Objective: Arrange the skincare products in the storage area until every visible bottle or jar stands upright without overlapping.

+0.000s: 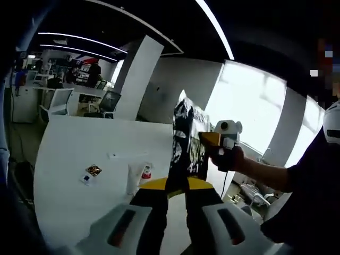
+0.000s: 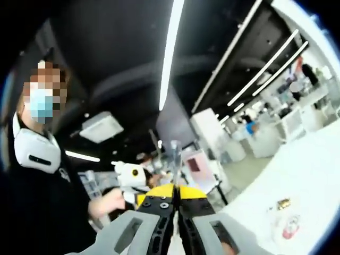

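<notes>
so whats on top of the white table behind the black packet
On the white table lie a small square sachet, a flat white card and a white bottle with a red band. The black packet, clamped in the left gripper, hides whatever lies behind it.

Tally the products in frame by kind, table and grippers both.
Black-and-white pouch, held by the left gripper and the right gripper: 1
Small sachet on the white table: 1
Red-and-white container on the table: 1
Total: 3
</notes>
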Demonstrator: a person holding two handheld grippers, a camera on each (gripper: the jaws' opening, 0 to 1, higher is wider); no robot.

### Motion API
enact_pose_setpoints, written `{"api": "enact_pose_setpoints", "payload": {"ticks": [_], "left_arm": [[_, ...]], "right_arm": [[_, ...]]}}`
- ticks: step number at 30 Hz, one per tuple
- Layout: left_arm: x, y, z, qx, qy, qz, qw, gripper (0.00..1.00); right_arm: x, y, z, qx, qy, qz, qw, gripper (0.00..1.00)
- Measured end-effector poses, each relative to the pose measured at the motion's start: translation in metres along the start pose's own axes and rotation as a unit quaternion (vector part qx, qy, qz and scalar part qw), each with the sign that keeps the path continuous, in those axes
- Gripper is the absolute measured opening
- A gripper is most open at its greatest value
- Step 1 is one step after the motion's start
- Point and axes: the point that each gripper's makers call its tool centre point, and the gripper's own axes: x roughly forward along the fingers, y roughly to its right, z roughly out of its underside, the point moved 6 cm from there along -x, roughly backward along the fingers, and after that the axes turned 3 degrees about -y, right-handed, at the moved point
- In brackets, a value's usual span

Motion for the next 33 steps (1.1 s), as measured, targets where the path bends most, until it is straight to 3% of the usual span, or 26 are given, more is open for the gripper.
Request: {"api": "enact_pose_setpoints", "payload": {"ticks": [7,11,16,20,33], "left_arm": [[-0.007,0.005,0.009,0.050,-0.044,-0.007,0.9977,0.34],[-0.009,0.010,0.008,0.071,-0.054,-0.005,0.9960,0.42],[-0.011,0.016,0.005,0.099,-0.064,0.002,0.9930,0.49],[-0.013,0.020,0.003,0.103,-0.063,0.008,0.9927,0.48],[-0.014,0.036,0.000,0.126,-0.065,0.022,0.9896,0.43]], "right_arm": [[0.000,-0.015,0.013,-0.030,-0.052,0.000,0.9982,0.00],[-0.002,-0.023,0.023,-0.059,-0.098,0.002,0.9935,0.00],[-0.004,-0.031,0.034,-0.076,-0.129,0.003,0.9888,0.00],[-0.007,-0.037,0.044,-0.093,-0.148,0.000,0.9846,0.00],[-0.015,-0.057,0.062,-0.124,-0.165,-0.013,0.9783,0.00]]}}
